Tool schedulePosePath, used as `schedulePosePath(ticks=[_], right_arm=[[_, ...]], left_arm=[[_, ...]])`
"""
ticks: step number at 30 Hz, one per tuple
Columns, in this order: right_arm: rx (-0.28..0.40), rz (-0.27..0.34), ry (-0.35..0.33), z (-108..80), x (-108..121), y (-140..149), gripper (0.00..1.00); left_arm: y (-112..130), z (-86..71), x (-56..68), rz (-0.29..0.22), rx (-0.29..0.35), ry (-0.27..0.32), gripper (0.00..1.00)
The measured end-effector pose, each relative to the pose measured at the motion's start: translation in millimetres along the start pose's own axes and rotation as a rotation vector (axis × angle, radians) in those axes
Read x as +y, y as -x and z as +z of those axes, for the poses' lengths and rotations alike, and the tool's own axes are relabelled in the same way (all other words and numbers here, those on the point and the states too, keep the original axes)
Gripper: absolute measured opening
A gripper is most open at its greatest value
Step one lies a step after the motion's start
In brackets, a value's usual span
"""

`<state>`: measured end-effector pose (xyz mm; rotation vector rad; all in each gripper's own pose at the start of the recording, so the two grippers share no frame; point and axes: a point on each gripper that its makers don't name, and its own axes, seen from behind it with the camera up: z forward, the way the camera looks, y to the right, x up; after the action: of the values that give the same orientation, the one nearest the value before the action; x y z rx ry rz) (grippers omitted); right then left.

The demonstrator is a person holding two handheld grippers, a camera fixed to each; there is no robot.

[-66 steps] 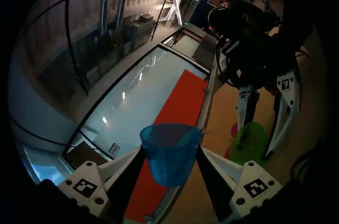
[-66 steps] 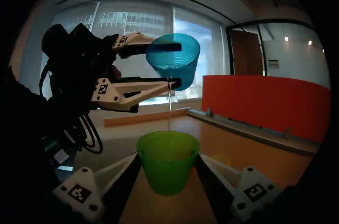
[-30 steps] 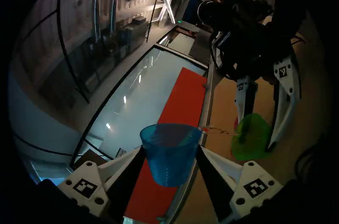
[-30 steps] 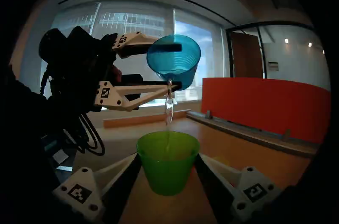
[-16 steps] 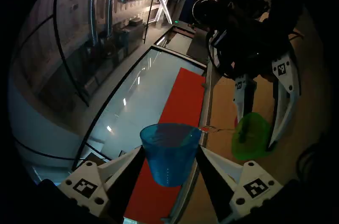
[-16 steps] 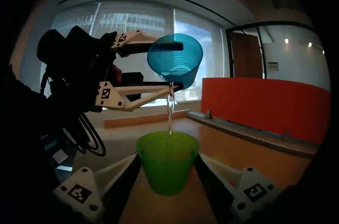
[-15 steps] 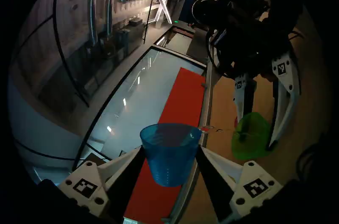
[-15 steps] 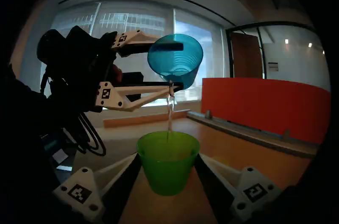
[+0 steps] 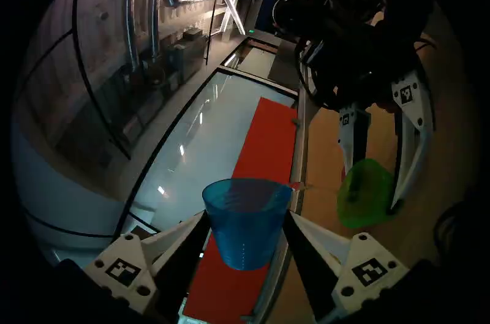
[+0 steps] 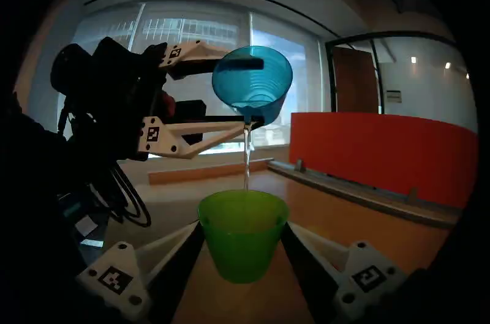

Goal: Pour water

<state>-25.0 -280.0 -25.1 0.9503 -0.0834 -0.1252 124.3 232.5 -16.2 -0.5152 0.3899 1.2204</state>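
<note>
Blue cup [image 9: 247, 223] clamped between left fingers [image 9: 166, 240] (tilted, pouring).

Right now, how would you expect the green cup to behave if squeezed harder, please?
The green cup looks thin, translucent plastic, so it probably flexes. Water streaming from the blue cup likely makes it heavier and spill-prone.

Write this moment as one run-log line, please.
phase: pouring | left gripper: shut on blue cup, tipped above green cup | right gripper: shut on green cup, upright | water stream: into green cup
</note>
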Motion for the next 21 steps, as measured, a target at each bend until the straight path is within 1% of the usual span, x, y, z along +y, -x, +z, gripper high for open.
schedulePosePath(ticks=[15, 21], right_arm=[[0.002, -0.009, 0.003, 0.6, -0.6, -3.2, 0.87], [0.002, -0.012, 0.003, 0.5, -0.8, -4.0, 0.87]], left_arm=[[-4.7, -2.9, -6.5, 0.064, 0.004, 0.000, 0.83], [-5.6, -3.2, -6.9, 0.093, 0.004, 0.001, 0.83]])
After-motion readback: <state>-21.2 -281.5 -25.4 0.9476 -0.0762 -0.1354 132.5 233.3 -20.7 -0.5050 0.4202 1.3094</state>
